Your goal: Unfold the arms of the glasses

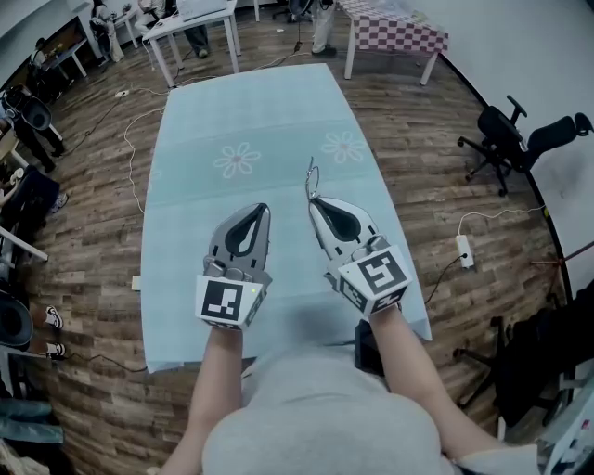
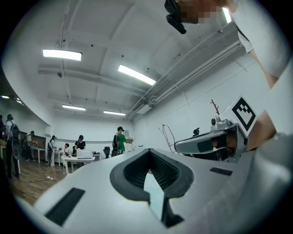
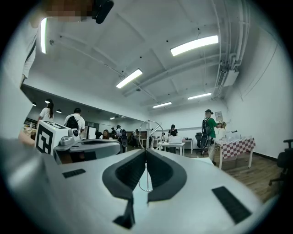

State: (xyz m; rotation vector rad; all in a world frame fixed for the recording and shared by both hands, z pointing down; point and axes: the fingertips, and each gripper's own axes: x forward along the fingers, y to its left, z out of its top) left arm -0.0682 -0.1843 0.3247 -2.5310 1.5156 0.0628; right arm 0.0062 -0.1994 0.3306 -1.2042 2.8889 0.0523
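Note:
Thin wire-framed glasses (image 1: 311, 181) stick out ahead of my right gripper (image 1: 312, 200), which is shut on them above the light blue tablecloth (image 1: 251, 111). In the right gripper view the wire frame (image 3: 149, 130) runs upright through the closed jaws of the right gripper (image 3: 146, 151), one round rim showing above the tips. My left gripper (image 1: 263, 208) hovers just to the left, shut with nothing in it. The left gripper view shows its jaws closed at the tips (image 2: 147, 151) and, to the right, the right gripper (image 2: 206, 145) with the glasses (image 2: 168, 135).
The long table has flower prints. A black office chair (image 1: 506, 139) stands at the right, a checkered table (image 1: 394, 32) at the far right, a white table (image 1: 190, 23) with people at the far left. A power strip (image 1: 465, 250) and cables lie on the wooden floor.

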